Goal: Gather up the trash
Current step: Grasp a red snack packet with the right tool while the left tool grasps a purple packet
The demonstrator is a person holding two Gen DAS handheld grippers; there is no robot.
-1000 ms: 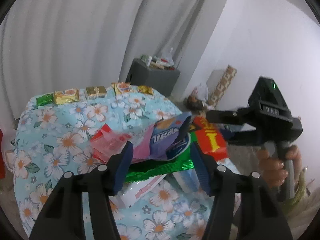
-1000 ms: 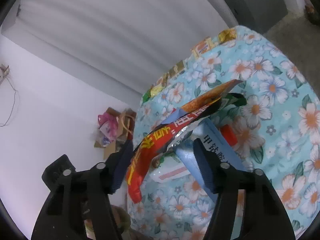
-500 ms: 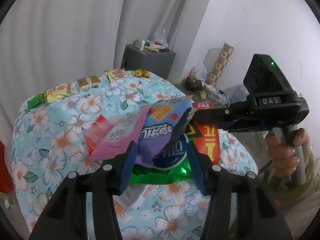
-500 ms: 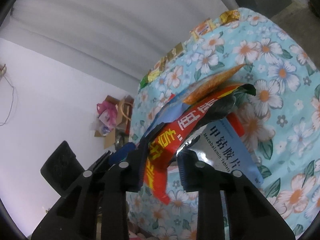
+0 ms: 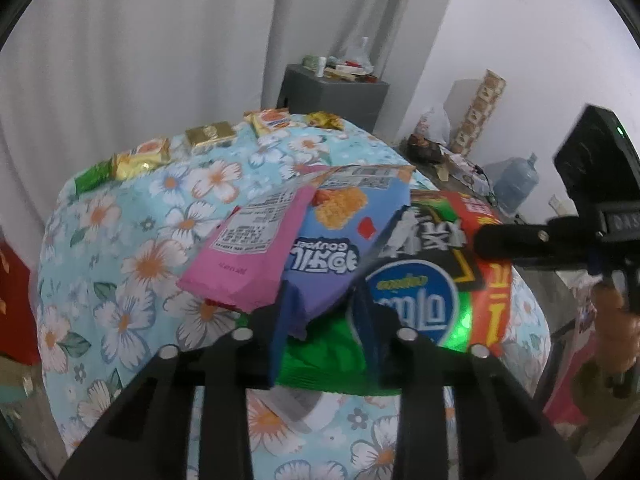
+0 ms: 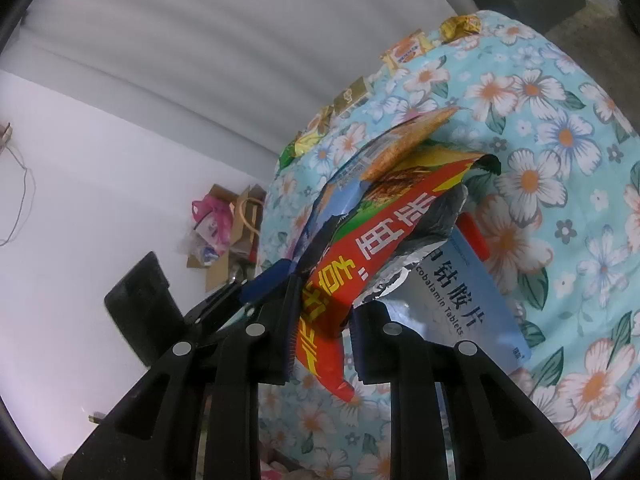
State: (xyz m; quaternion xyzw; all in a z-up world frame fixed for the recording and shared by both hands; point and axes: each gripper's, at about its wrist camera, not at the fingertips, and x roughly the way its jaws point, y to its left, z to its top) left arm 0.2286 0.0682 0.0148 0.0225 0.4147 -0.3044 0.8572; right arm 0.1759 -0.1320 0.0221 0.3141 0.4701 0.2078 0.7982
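My left gripper (image 5: 324,312) is shut on a bundle of empty snack wrappers: a pink one (image 5: 256,252), a blue-purple one (image 5: 340,236) and a green one (image 5: 336,356), held above the flowered tablecloth (image 5: 132,248). My right gripper (image 6: 322,320) is shut on a red wrapper with yellow characters (image 6: 376,248); that wrapper (image 5: 492,276) also shows at the right of the bundle in the left wrist view. A light-blue tablet box (image 6: 464,296) lies on the cloth under the red wrapper.
Several small snack packets (image 5: 208,134) line the far edge of the table. A grey cabinet (image 5: 332,92) stands behind it, a water jug (image 5: 516,180) at the right. Bags and cardboard (image 6: 224,224) lie on the floor beyond the table.
Both grippers have closed on the wrappers and lifted them. The bundle now sits higher and closer to the left camera.
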